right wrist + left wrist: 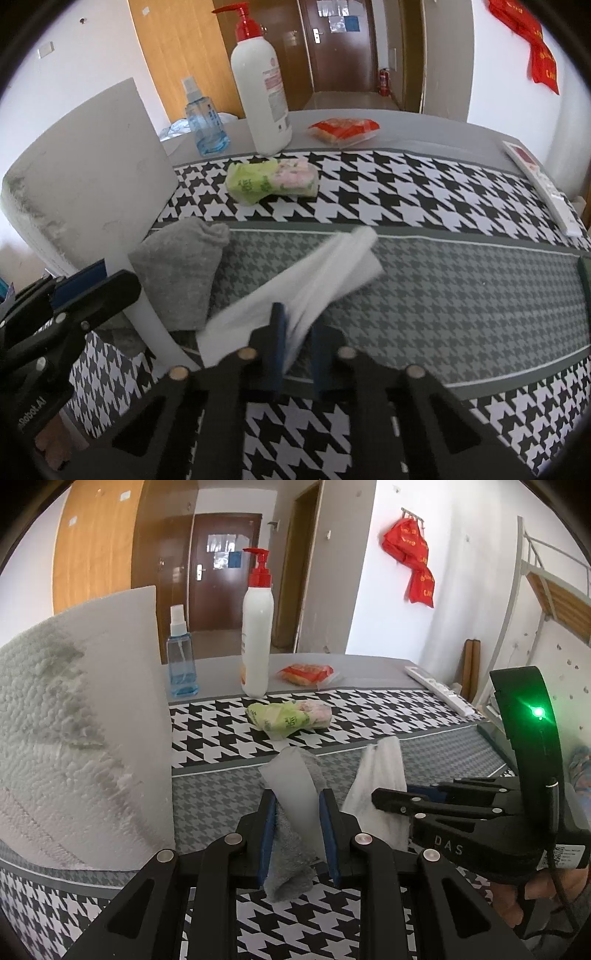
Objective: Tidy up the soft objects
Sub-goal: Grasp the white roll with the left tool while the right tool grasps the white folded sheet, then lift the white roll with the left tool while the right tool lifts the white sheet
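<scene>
Both claws are clenched, the left gripper (297,827) on the grey sock (291,871) and the right gripper (297,345) on the white sock (317,280), each near the pump bottle (260,92), so thin slack fabric might slip free

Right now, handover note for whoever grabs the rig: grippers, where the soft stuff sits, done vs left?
Left gripper: shut on the grey sock, which drapes over a white plastic piece.
Right gripper: shut on the white cloth, its far end on the houndstooth table cover.
Green tissue pack lies untouched near the pump bottle; red snack pack behind.
Done: both soft items gripped. Left: placing them; nothing looks sorted yet. White foam board stands at left.
</scene>
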